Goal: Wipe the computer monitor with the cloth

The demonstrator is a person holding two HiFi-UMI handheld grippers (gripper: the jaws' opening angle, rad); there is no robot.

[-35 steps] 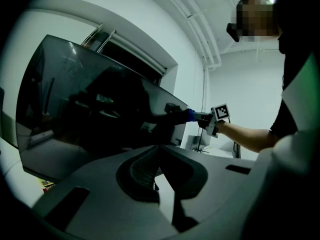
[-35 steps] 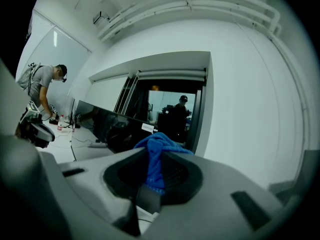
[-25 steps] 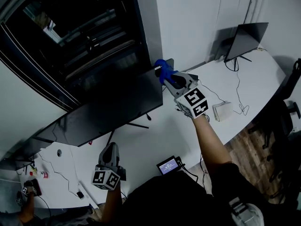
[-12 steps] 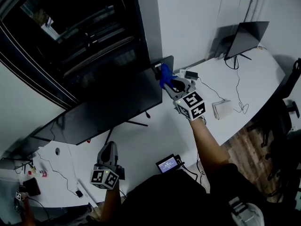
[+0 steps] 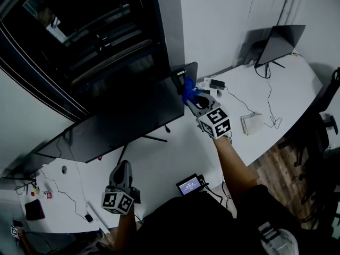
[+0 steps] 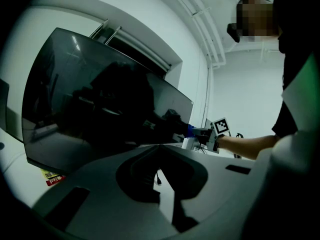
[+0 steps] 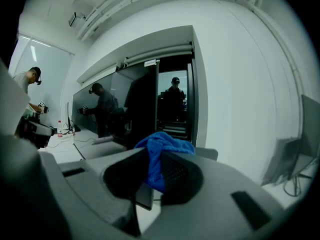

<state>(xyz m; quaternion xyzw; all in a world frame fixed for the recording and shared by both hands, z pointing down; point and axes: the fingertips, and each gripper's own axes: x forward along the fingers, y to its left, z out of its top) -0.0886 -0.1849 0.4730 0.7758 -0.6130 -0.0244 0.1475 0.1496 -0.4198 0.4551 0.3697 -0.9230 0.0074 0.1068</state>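
L claw [image 5: 124,168] hangs low over the near side of the bench [image 5: 175,158], in front of the monitor [image 5: 122,124]. It's pinched narrow w/ nothing in it, per the left gripper view [image 6: 160,151], and looks idle. The monitor is wide and dark, standing on its foot mid-bench, with the screen facing the person.

The cloth [image 5: 186,85] is blue and bunched in the R claw [image 5: 188,93]. It sits at the screen's right edge, near the upper corner; it looks to be touching the glass but I can't confirm. The right gripper view shows the jaws clamped on the cloth [image 7: 162,144].

Further right are a white box [image 5: 251,124] and a 2nd small monitor [image 5: 279,44], both well apart.

Step, I'd say: wiping under way at the right end. Next: sweep leftward across the glass w/ light, even pressure, keeping the cloth and not the claw tips on the screen.
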